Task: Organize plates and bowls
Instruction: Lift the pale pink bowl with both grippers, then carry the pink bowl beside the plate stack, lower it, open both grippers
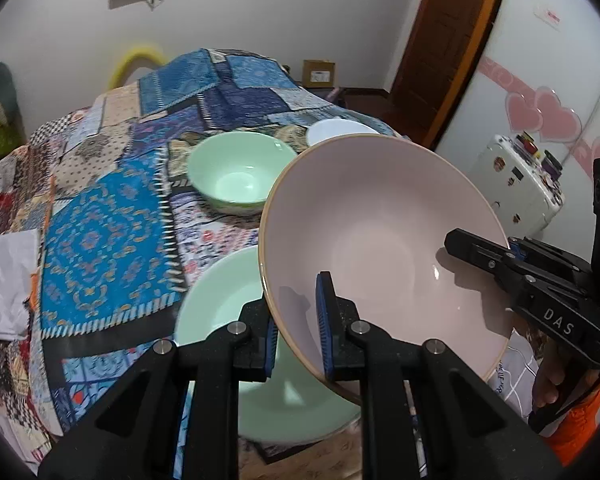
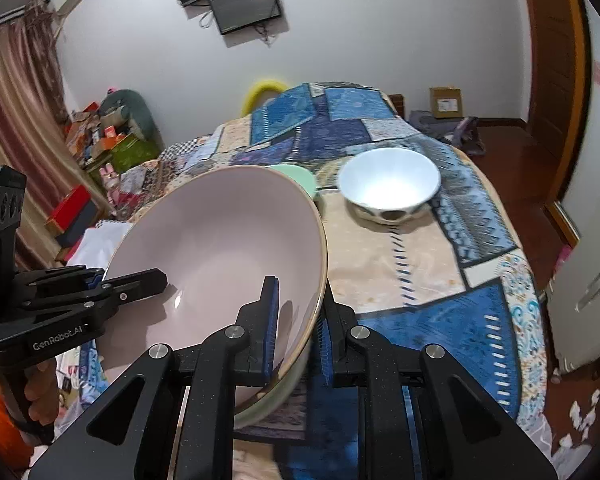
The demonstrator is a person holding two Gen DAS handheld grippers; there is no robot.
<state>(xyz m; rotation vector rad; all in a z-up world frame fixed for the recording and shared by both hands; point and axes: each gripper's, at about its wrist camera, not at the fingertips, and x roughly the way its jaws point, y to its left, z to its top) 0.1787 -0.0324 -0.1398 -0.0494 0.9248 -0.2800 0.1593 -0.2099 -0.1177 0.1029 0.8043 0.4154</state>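
Pink bowl [image 1: 380, 232] hides most of the green plate [image 1: 219, 300] at lower centre and the white bowl [image 1: 332, 130] behind it.

Soft indoor light, fisheye-warped edges

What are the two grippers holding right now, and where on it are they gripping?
Both hold the pink bowl by its rim, on opposite sides: the left gripper and the right gripper each pinch the rim.

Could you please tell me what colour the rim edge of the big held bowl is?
Tan, edging the pale pink bowl; clearest in the left wrist view.
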